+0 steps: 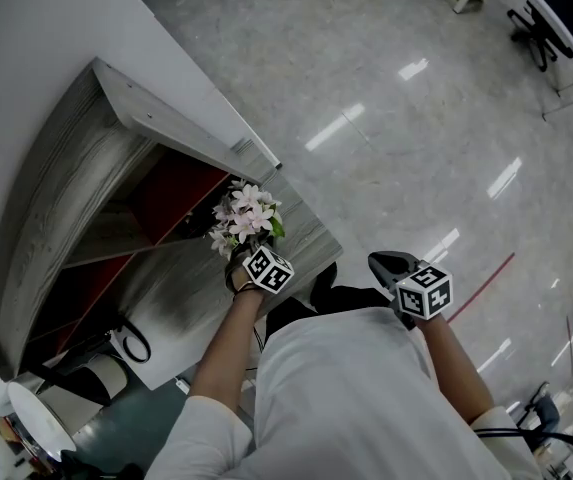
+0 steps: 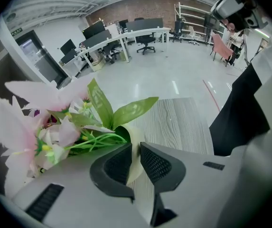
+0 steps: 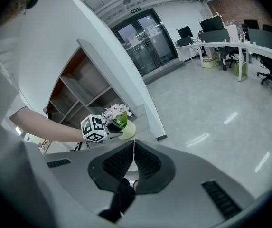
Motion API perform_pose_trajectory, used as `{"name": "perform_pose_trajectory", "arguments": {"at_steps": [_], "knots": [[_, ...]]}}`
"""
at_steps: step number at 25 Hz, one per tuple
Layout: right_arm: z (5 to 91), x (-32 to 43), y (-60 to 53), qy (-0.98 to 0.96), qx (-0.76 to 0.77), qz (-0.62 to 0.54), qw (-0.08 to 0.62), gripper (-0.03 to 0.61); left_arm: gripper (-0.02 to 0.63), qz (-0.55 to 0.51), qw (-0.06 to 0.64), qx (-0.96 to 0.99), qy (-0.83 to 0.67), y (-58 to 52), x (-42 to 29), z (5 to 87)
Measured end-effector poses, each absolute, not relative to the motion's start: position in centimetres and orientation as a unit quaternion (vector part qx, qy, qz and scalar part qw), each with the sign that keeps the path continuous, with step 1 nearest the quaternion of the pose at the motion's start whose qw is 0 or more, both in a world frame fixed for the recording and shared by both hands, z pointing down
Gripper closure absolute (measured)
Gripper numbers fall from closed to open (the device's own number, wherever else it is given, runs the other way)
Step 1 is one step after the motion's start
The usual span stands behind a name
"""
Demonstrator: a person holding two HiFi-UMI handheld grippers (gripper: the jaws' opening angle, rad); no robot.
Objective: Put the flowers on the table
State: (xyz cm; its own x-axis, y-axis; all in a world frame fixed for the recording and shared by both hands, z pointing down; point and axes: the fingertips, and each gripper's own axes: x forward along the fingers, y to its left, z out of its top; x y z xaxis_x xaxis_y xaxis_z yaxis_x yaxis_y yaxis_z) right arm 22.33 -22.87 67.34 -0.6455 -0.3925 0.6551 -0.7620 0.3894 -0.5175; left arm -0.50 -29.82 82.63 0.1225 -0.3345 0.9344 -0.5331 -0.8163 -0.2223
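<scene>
- Two jaws of the left gripper (image 2: 136,148) pinch the thin rim of a small pale pot (image 3: 128,130). One jaw looks to be inside the rim and one outside. Holding it by the rim keeps the pot upright, so nothing tips out.
- The flowers (image 2: 45,122) are pink and white with green leaves. They stand in that pot and lean away from the gripper, so the jaws do not squash them.
- The pot is at the grey wooden surface (image 2: 178,122), near its end. I think it is touching down or just about to, but I cannot see its bottom.
- The right gripper (image 3: 134,145) is closed and holds nothing. It hangs off to the side over the shiny floor (image 1: 416,118), out of the way.
- Next, I think, the left jaws only need to let go.
</scene>
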Motion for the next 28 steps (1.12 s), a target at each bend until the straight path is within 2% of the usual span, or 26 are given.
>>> {"name": "perform_pose_trajectory", "arguments": {"at_steps": [3,6,17,22,28], "knots": [[67.4,22.6,-22.8,-0.802,0.358,0.43,0.211,0.558,0.553,0.597,0.083,0.746,-0.284,-29.6,-0.3,82.6],[67.6,22.5,-22.7,-0.803,0.354,0.432,0.211,0.558,0.507,0.598,0.084,0.747,-0.28,-29.3,-0.2,82.5],[67.8,18.6,-21.9,-0.823,0.315,0.42,0.218,0.558,0.505,0.547,0.082,0.762,-0.337,-28.9,-1.1,78.5],[67.4,16.7,-21.3,-0.832,0.304,0.41,0.219,0.558,0.569,0.501,0.096,0.77,-0.382,-28.2,-2.2,75.7],[66.5,14.0,-19.3,-0.843,0.288,0.395,0.224,0.558,0.596,0.457,0.107,0.776,-0.422,-25.6,-3.9,72.5]]}}
